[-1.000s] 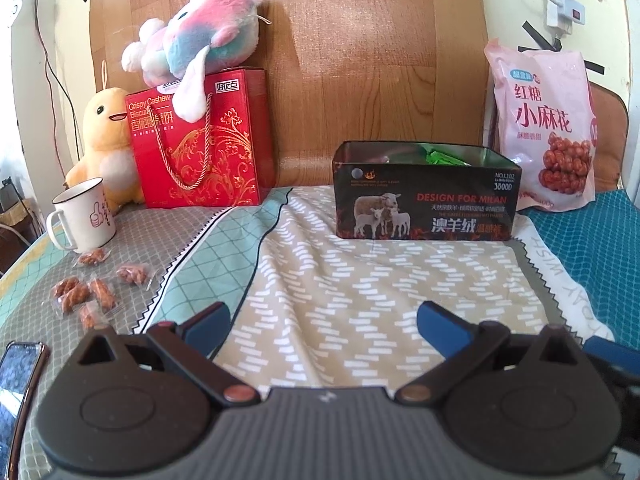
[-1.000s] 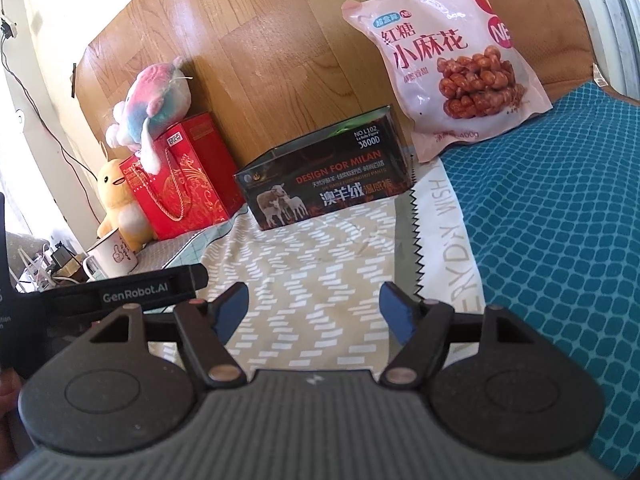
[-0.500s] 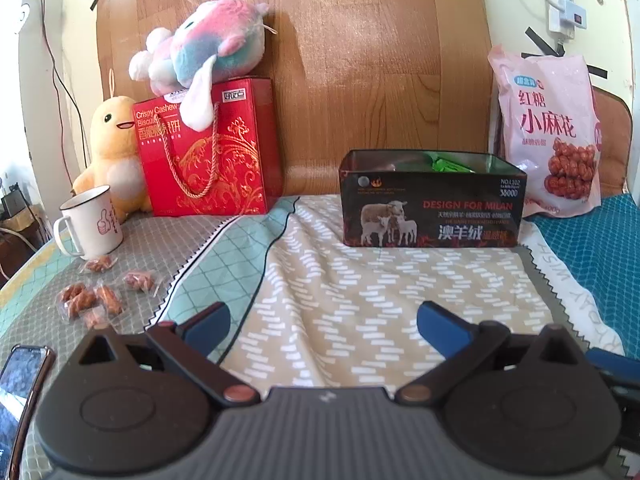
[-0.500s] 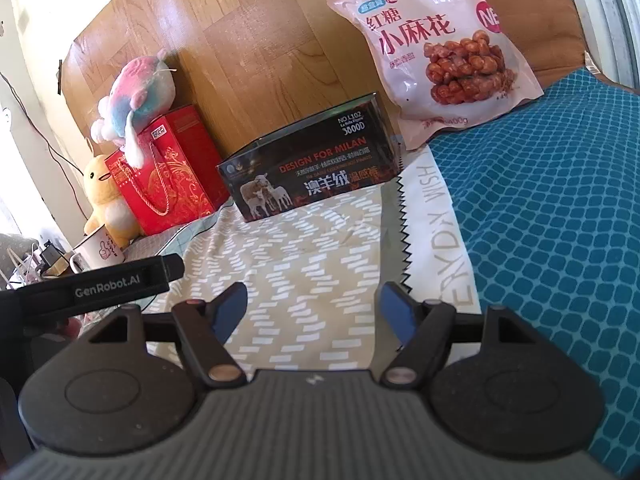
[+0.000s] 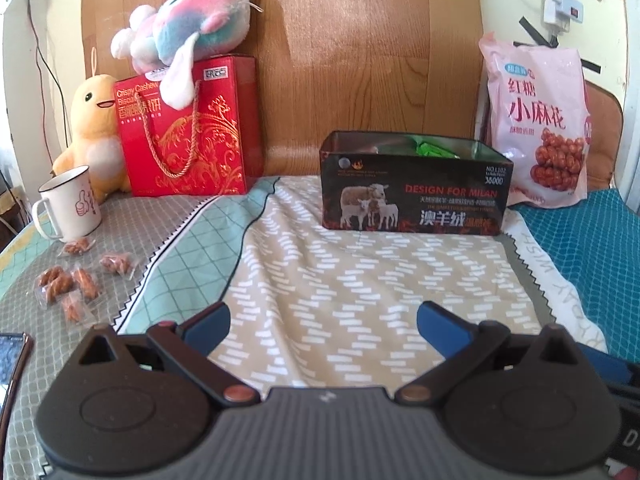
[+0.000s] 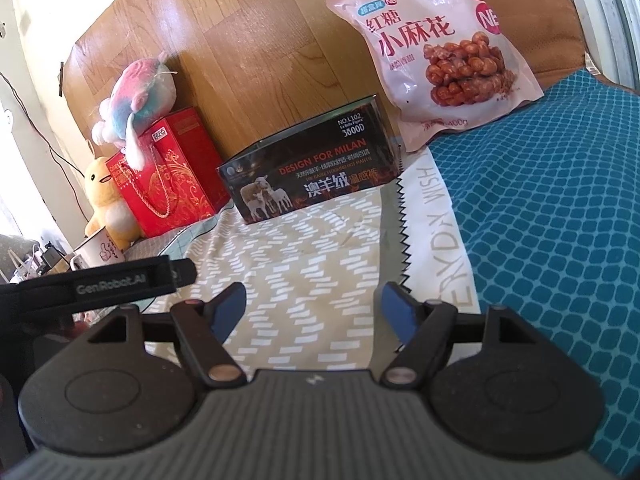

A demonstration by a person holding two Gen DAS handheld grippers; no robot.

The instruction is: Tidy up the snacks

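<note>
Snacks: pink bag (image 5: 538, 128) leaning just right of black tin (image 5: 412, 196); tin contents mostly hidden from me, green wrapper peeking. Small packets (image 5: 76, 280) well left of tin. My left gripper (image 5: 322, 320) and right gripper (image 6: 312, 310) released, empty.

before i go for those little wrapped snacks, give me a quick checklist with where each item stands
1. Left hand-held gripper open, nothing between the fingers: ok.
2. Right hand-held gripper open and empty: ok.
3. Wrapped snacks in view, loose on the cloth beside the mug: ok.
4. Black tin lid off, ready to receive: ok.
5. Room left inside the tin: cannot tell, only something green shows.
6. Phone near the snacks, close to the approach: not ok.
</note>
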